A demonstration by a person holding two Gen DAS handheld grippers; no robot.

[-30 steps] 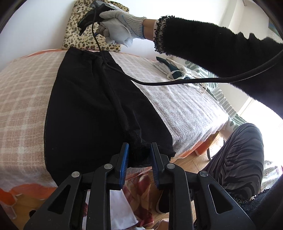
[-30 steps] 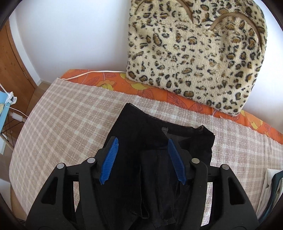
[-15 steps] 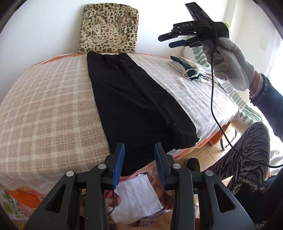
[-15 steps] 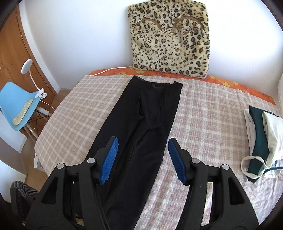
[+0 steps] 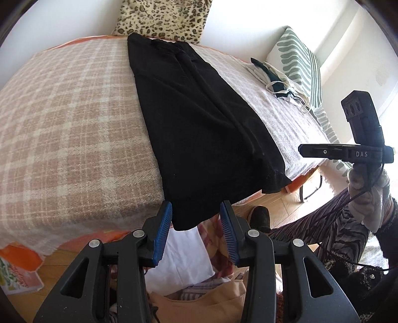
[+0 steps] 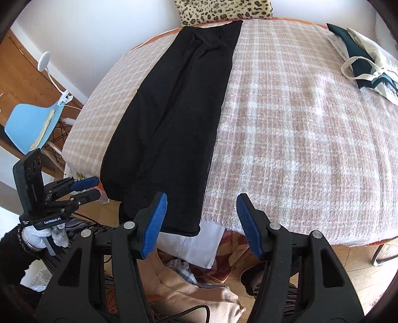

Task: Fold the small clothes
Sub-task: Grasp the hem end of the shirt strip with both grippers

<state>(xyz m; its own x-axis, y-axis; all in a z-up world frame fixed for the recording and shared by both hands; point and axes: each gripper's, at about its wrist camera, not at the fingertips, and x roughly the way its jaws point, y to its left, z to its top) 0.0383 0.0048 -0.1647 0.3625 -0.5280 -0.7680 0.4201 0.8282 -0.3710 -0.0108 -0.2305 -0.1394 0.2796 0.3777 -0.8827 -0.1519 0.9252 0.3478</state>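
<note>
Black trousers (image 5: 199,129), soft, light and floppy, lie lengthwise on the bed (image 5: 69,129), hems overhanging; both tools, left (image 5: 195,234) and right (image 6: 200,224), gape empty, so pinch the hems

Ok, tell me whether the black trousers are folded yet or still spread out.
Spread out. The black trousers lie full length on the checked blanket, waist by the leopard cushion, leg ends hanging over the near edge; no cross fold shows.

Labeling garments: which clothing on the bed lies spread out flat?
The black trousers, stretched full length with the leg ends hanging over the bed edge. The green-and-cream clothes sit in a rumpled heap at the far side.
</note>
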